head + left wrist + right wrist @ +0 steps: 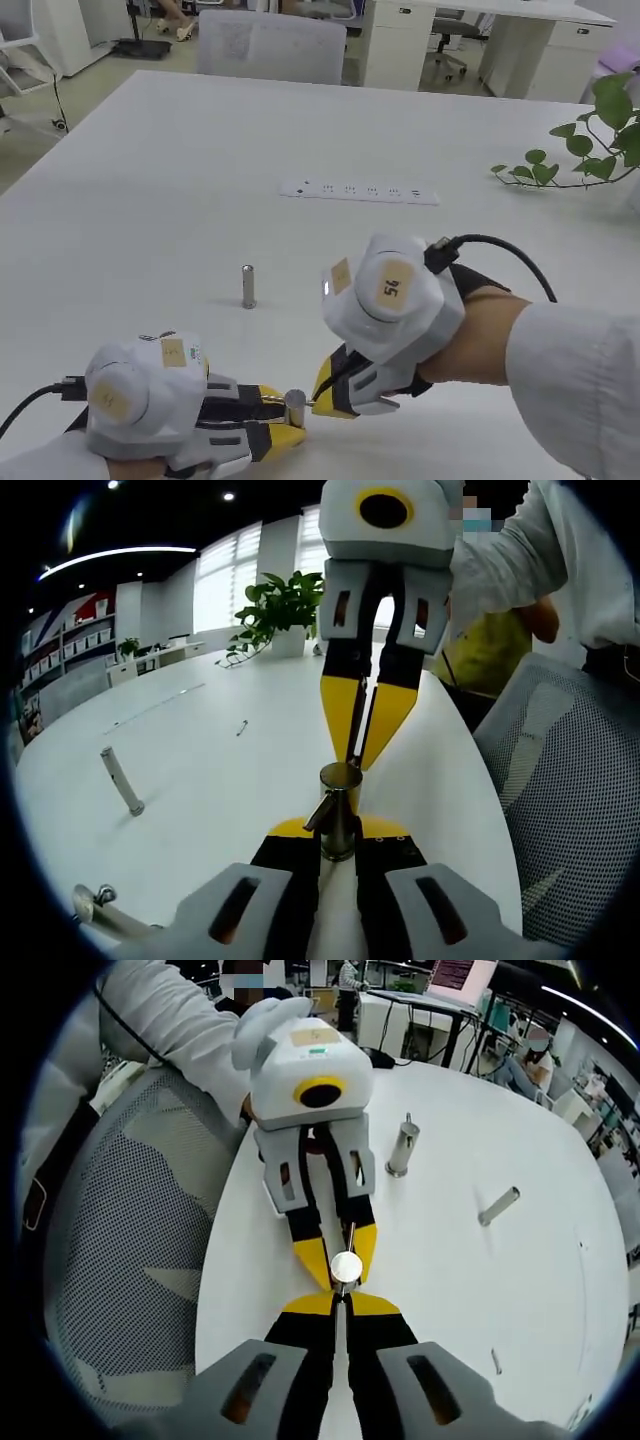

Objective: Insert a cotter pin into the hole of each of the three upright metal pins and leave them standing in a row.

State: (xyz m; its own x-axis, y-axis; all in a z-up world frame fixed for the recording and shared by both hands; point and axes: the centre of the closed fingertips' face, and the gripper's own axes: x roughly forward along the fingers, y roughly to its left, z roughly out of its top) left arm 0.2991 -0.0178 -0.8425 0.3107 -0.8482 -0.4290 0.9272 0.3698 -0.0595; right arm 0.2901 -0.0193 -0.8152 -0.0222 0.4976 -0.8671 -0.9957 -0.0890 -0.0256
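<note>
The metal pin in hand stands at the near edge of the white table. It is clamped low on its shaft by the left gripper, whose jaws are drawn in until their yellow tips press its two sides. From the opposite side the right gripper faces it with its yellow tips almost together, nipping a thin cotter pin whose lower end reaches the head of the metal pin. The tips of the two grippers sit just beside each other, nearly touching across the pin. A short sliver of metal juts slantwise from the pin's side just under its head, toward the left gripper; whether this is the cotter pin's far end I cannot tell. In the right gripper view the pin's round top shows just past that gripper's own narrowed jaws.

Farther up the table, well apart from the grippers, a second metal pin stands upright. A third metal pin stands beside the left gripper's body with a small wire loop at its top. A loose cotter pin lies flat on the table beyond them. Past that are a white power strip, a leafy plant at the table's right edge and a grey mesh chair at the far side
</note>
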